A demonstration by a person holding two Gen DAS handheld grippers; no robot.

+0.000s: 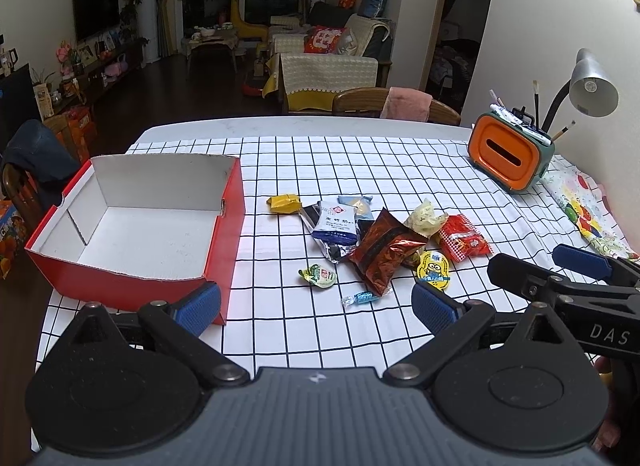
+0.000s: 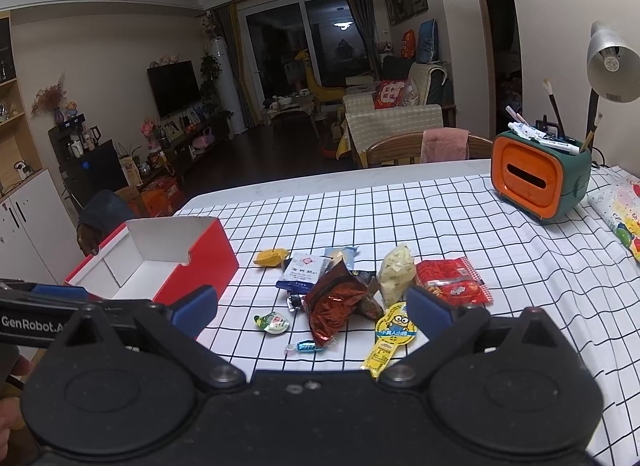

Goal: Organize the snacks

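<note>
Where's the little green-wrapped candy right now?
In both wrist views the small green-wrapped candy lies on the checked tablecloth, between the open red cardboard box and the crinkled brown foil snack bag.

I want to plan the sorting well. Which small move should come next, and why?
Probably lower the right gripper onto the brown foil packet and close. Its jaws are open with the packet between them, the packet tops the pile, and the red box is empty.
</note>
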